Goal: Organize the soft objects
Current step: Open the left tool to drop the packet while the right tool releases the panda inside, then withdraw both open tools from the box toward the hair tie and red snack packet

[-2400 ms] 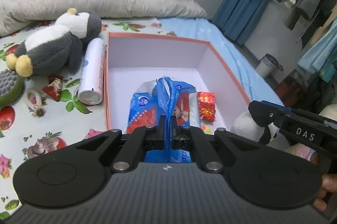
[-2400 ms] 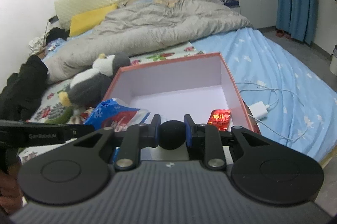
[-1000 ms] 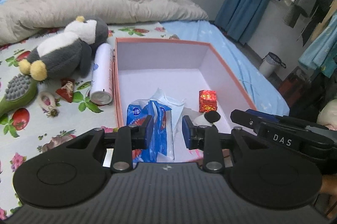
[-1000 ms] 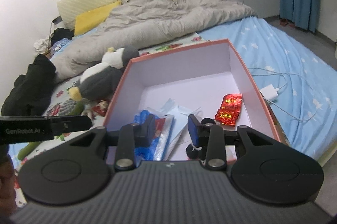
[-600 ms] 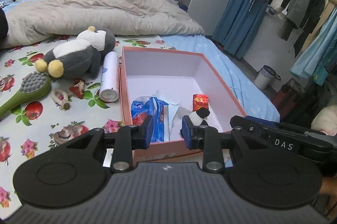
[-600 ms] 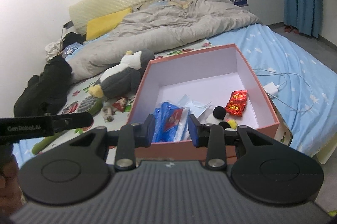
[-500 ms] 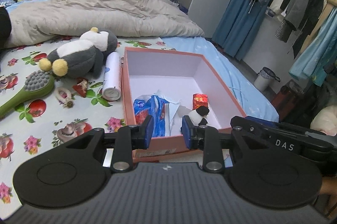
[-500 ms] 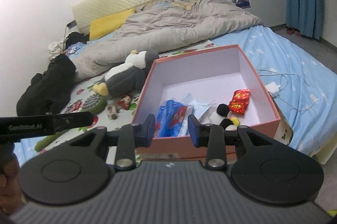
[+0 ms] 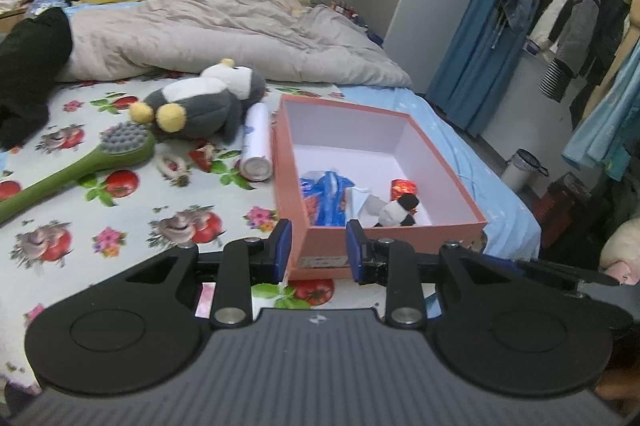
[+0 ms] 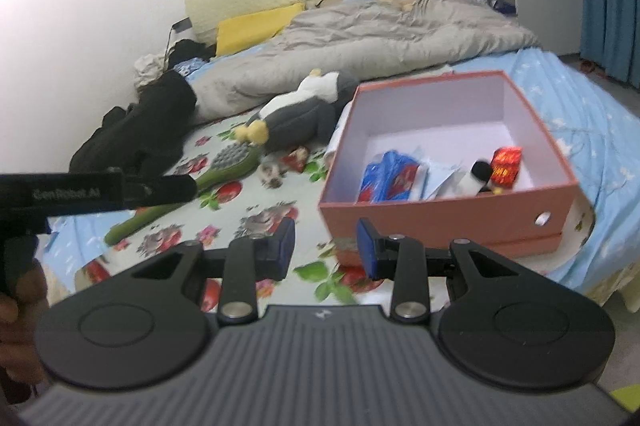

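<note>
An open pink box [image 9: 384, 232] [image 10: 448, 222] stands on the bed. Inside lie a blue plastic packet [image 9: 326, 199] [image 10: 386, 179], a small panda plush [image 9: 396, 211] [image 10: 476, 177] and a red foil packet [image 9: 404, 187] [image 10: 506, 163]. A grey and white penguin plush [image 9: 200, 103] [image 10: 300, 113] lies left of the box. My left gripper [image 9: 319, 252] is open and empty, held back in front of the box's near wall. My right gripper [image 10: 326, 246] is open and empty too, off the box's near left corner.
On the flowered sheet [image 9: 120, 226] left of the box lie a white spray can [image 9: 256, 147], a green brush [image 9: 92, 161] [image 10: 208, 177], a small red wrapper [image 9: 202, 157] and a small trinket [image 9: 172, 167]. A grey duvet [image 9: 220, 33] and a black garment [image 10: 140, 133] lie behind. A bin [image 9: 520, 169] stands beyond the bed.
Both grippers let go of the blue packet and the panda plush inside the box, then drew back and up from it. The box now looks smaller and farther off in both views.
</note>
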`<act>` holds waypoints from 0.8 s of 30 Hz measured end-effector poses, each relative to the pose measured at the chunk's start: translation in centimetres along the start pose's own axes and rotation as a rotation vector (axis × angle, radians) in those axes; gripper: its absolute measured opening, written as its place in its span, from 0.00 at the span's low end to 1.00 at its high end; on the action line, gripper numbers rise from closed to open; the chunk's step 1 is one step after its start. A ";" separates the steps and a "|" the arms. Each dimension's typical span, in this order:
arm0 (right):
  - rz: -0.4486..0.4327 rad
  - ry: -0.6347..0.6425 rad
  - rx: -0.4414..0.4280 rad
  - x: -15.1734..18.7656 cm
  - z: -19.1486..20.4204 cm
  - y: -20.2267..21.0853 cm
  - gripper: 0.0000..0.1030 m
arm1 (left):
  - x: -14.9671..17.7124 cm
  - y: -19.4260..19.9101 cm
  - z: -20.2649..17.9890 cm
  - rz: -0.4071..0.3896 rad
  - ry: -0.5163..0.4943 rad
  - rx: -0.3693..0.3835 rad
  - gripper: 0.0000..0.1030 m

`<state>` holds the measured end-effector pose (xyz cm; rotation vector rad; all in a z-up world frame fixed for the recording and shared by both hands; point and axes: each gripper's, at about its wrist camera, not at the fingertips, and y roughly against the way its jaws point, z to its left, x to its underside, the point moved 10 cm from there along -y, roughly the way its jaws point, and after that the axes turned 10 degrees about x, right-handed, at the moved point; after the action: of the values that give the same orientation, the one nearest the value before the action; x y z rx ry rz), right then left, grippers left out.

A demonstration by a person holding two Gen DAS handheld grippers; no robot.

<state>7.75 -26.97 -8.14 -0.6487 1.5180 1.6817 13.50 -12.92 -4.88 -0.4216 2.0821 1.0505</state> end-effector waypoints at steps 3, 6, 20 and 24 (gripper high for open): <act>0.016 0.018 -0.020 1.2 1.1 0.0 0.36 | 0.9 1.7 0.7 -0.011 0.014 -0.026 0.33; 0.027 0.054 -0.030 2.3 2.5 0.0 0.36 | 2.0 3.1 1.4 -0.018 0.027 -0.047 0.33; 0.034 0.103 -0.061 0.0 5.9 -3.0 0.36 | 3.2 5.9 8.6 -0.035 0.094 -0.149 0.33; 0.065 0.108 -0.070 -0.8 7.2 -4.9 0.36 | 2.0 4.9 10.6 -0.047 0.118 -0.160 0.34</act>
<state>13.08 -20.09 -9.25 -0.7450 1.5762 1.7801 14.38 -1.46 -7.68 -0.6236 2.0872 1.1940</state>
